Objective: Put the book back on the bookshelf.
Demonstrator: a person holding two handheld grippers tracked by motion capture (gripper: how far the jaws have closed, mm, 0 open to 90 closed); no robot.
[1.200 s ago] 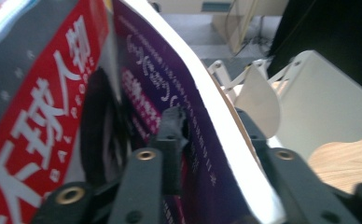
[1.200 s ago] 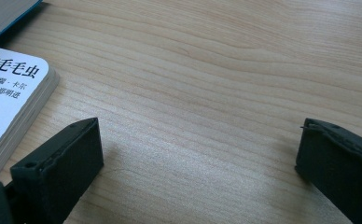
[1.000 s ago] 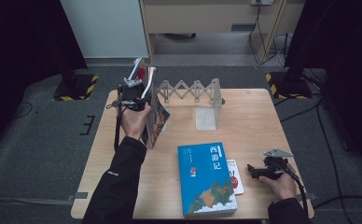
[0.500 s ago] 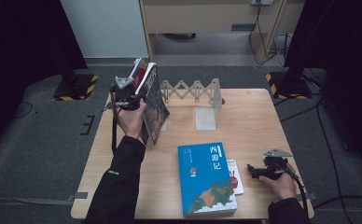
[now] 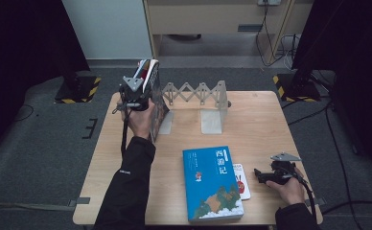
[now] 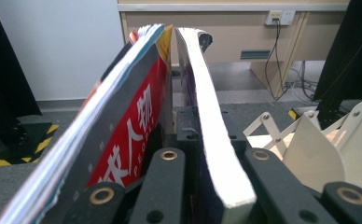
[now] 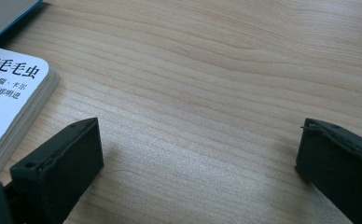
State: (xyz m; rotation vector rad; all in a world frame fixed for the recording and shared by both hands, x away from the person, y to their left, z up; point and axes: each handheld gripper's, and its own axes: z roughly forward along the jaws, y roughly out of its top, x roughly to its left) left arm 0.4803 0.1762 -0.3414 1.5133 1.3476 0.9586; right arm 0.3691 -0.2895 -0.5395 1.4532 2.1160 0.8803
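A book [image 5: 156,93] is held upright at the left end of the rack [image 5: 198,92]. It is clamped in the left gripper [image 5: 137,94]; in the left gripper view the jaws are seen closed narrow on its page block [image 6: 212,135], with a red-covered magazine [image 6: 123,121] leaning just beside it on the left. Whether the book's lower edge already rests on the table [image 5: 265,120] cannot be told.

Judged progress: shelving is under way, first item at the rack but not yet released. Left to do: a blue book [image 5: 212,182] lies flat on the table, well in front of the rack, and a small white book [image 5: 240,181] lies against the blue book's right edge, partly tucked under it.

The right gripper [image 5: 265,175] rests low on the table, in front of the rack and just right of the white book [image 7: 11,93]; its jaws stand wide with bare wood between them.

Obstruction: the rack's bays appear free. The leaning magazine crowds the left end.
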